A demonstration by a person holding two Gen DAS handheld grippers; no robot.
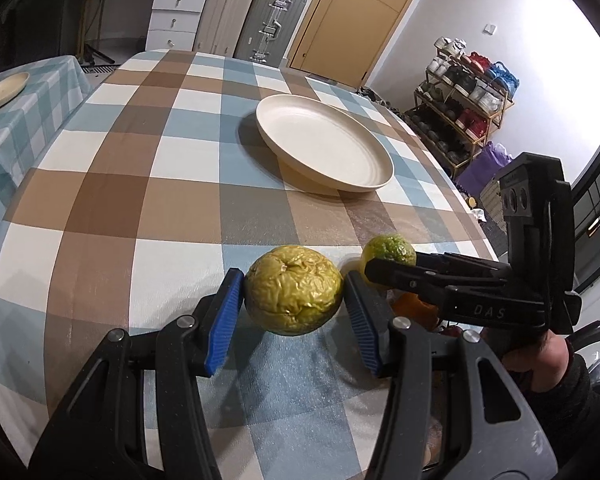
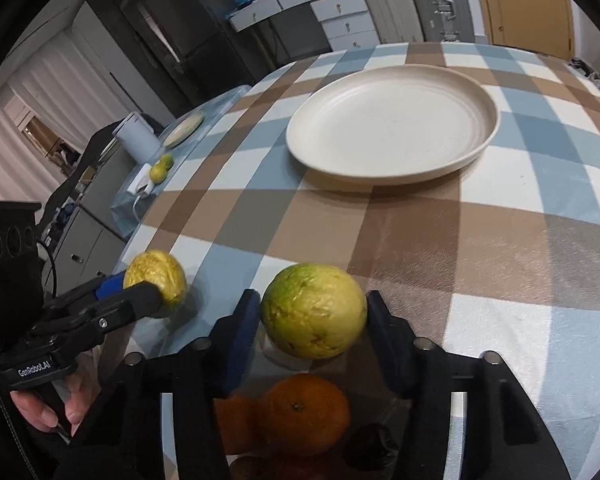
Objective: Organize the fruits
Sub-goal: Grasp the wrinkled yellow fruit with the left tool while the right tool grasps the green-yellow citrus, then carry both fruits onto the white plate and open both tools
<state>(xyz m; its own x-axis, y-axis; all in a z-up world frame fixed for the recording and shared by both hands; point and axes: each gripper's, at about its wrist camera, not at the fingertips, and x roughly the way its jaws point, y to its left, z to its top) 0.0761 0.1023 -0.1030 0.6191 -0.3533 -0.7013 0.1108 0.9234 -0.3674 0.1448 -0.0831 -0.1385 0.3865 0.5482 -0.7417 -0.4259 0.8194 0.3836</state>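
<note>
My left gripper (image 1: pixel 294 300) is shut on a wrinkled yellow-green fruit (image 1: pixel 294 294) and holds it just above the checked tablecloth; that fruit also shows in the right wrist view (image 2: pixel 156 282). My right gripper (image 2: pixel 312 316) is shut on a smoother yellow-green fruit (image 2: pixel 314 310), seen in the left wrist view (image 1: pixel 388 248) behind the right gripper's fingers (image 1: pixel 396 272). An empty cream plate (image 1: pixel 324 144) (image 2: pixel 392 120) sits farther along the table. Under my right gripper lie an orange (image 2: pixel 304 416) and dark fruits (image 2: pixel 370 448).
The table's near edge is close below both grippers. A second table (image 1: pixel 28 120) on the left holds a small plate (image 1: pixel 2 90) and fruit. Suitcases, drawers and a door stand behind; a shoe rack (image 1: pixel 460 104) is on the right.
</note>
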